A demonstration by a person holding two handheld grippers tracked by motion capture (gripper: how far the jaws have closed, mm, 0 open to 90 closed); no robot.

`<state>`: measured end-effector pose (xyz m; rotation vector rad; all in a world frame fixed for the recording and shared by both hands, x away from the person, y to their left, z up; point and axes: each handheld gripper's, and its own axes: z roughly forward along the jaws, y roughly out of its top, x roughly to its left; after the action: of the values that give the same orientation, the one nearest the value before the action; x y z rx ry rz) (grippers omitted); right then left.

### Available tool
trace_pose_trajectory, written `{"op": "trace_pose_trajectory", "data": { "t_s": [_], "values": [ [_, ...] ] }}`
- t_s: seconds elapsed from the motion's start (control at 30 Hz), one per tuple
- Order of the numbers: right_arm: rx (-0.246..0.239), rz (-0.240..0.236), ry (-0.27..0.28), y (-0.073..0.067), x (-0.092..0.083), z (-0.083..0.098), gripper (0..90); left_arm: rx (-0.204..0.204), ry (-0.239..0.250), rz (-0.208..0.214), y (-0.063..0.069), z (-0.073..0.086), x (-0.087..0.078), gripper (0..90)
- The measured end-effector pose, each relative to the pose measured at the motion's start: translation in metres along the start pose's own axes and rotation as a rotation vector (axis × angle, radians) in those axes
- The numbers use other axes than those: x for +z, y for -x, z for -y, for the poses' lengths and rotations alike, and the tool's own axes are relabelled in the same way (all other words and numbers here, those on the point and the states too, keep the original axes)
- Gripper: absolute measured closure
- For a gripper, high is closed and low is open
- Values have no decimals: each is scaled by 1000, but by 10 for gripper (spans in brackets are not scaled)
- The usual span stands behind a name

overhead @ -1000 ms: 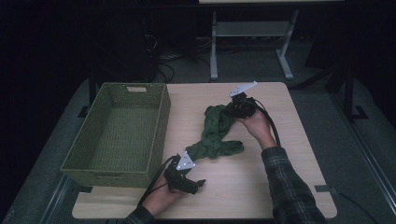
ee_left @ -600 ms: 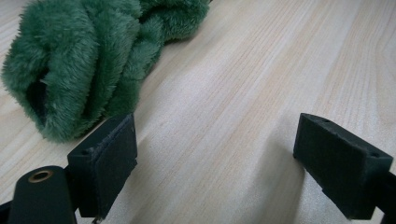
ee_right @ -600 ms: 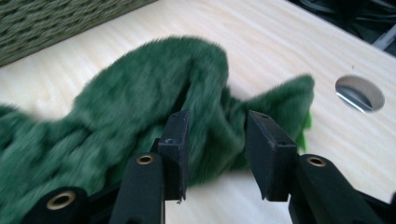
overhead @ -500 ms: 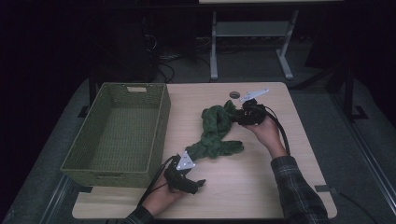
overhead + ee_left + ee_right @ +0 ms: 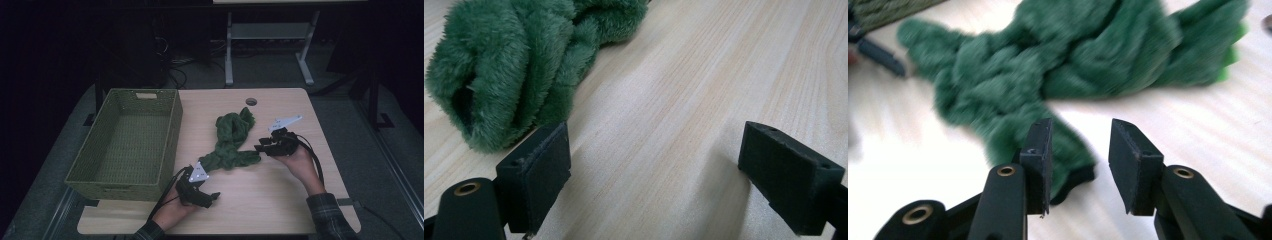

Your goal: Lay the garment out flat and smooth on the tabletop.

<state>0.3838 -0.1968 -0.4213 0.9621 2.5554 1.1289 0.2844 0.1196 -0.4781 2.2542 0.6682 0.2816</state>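
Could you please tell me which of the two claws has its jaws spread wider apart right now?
The left claw, beside the near end of the green fleece cloth, stands widest, with bare table between its jaws; the right claw shows only a narrow gap.

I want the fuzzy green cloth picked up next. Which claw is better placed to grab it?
Probably the right claw: its open jaws point at a fold of the fuzzy green cloth just ahead. The left claw is open over bare wooden table, with the cloth's end off beside one jaw.

green towel (image 5: 1068, 75) motion-blurred, left end perhaps cropped
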Motion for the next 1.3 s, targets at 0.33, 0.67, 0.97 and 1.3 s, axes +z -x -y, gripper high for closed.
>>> {"op": "trace_pose_trajectory", "data": {
  "t_s": [0.33, 0.67, 0.97, 1.3],
  "values": [
    [-20, -53, -39, -19, 10, 19, 518, -3, -31, -6, 1, -3, 0, 127],
    [-46, -25, -98, -19, 25, 25, 849, 20, -53, 4, 6, -13, -7, 133],
    [-29, -5, -91, -17, -4, 42, 862, 2, 5, -17, 4, -25, -21, 139],
    [-18, 1, -87, -21, -24, 60, 860, -17, 31, -37, -6, -42, -9, 315]
  ]
}}
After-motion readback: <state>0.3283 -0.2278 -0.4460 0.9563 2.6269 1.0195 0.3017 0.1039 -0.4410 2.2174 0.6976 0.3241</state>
